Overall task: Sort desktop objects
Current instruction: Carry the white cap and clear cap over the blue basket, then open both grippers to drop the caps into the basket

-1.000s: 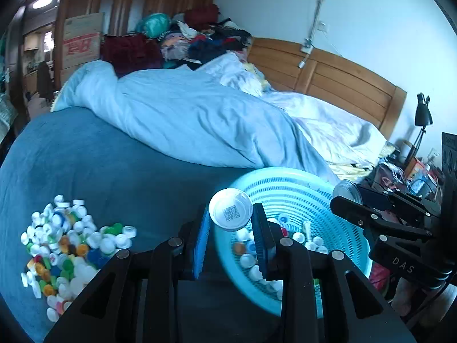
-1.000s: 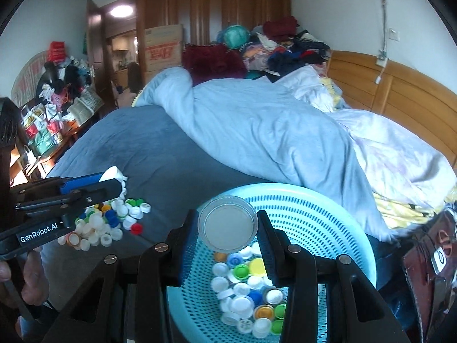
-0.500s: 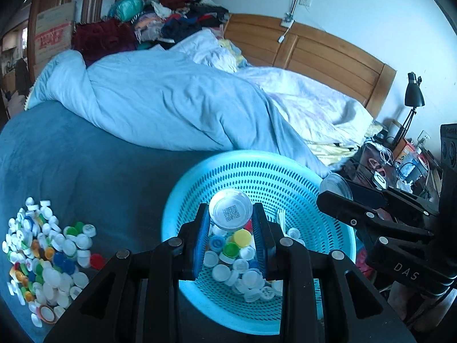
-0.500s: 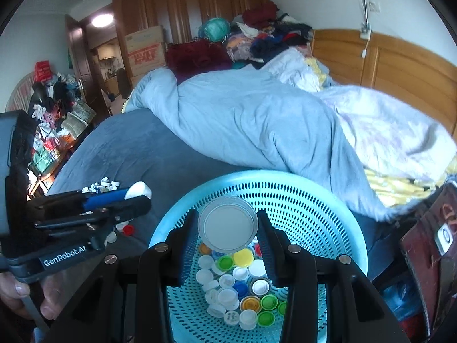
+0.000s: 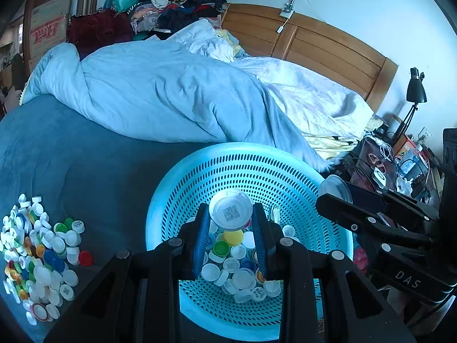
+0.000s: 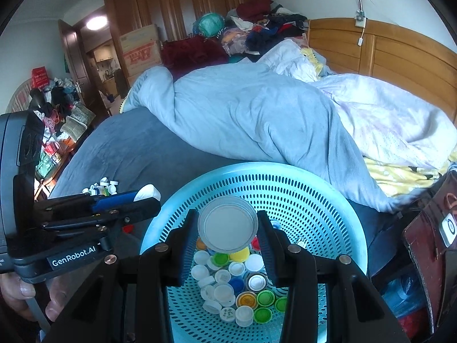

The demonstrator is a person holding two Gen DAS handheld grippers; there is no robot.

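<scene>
Left wrist view: looks steeply down along its fingers, close over the basket [image 5: 182, 191]. Right wrist view: same downward tilt, from the right side. Shared: basket [image 6: 337, 200], quilt [image 5: 160, 100], headboard [image 6: 400, 54].

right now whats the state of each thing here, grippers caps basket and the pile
left gripper: shut on a white cap with a QR code, held over the basket
right gripper: shut on a wide clear lid, held over the basket
blue basket: upright on the bed, partly filled with loose caps
cap pile: loose on the blue bedcover, unsorted
quilt: bunched up behind the basket
</scene>
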